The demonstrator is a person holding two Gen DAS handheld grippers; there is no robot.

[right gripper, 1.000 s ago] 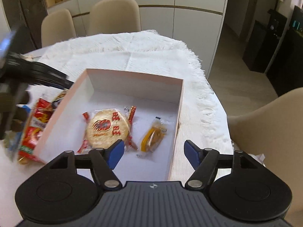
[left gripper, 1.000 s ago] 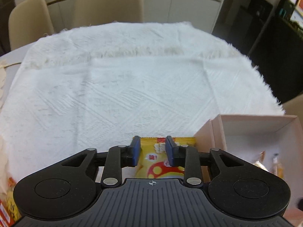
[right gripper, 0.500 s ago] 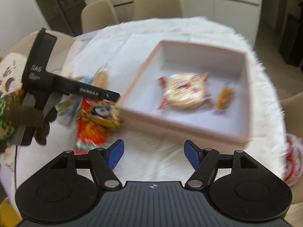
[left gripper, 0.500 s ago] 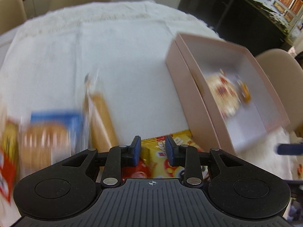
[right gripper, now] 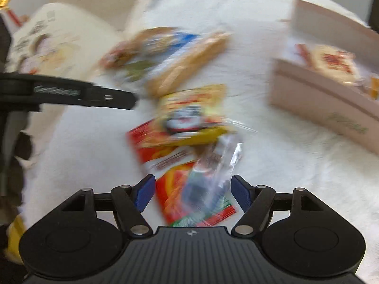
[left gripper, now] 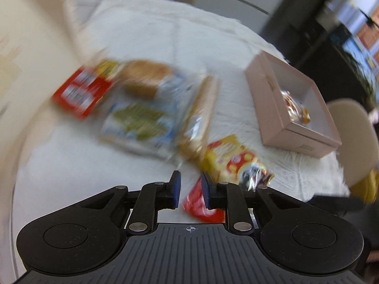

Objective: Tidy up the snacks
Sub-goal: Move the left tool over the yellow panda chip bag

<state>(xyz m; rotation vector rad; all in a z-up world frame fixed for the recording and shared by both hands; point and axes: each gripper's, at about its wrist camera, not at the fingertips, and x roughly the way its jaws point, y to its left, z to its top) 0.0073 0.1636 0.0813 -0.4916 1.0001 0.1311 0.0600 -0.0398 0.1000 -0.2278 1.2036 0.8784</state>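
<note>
Both views were motion-blurred. Left gripper (left gripper: 189, 193) hung above the white cloth (left gripper: 154, 35), its jaws parted by a narrow gap with nothing between them, a red packet (left gripper: 201, 207) lying below. Right gripper (right gripper: 193, 193) was spread wide over the same red packet (right gripper: 180, 184), not touching it.

Loose snacks on the cloth, counted from the left view: five. One red packet at the gripper, one yellow packet (left gripper: 231, 159), one long biscuit pack (left gripper: 199, 120), one blue-and-white bag (left gripper: 144, 116), one red box (left gripper: 81, 92).

One pink box (left gripper: 293, 123) sat right of the pile, apart from it. It held one round cracker (right gripper: 331, 62) and one small orange sweet (right gripper: 374, 87).
</note>
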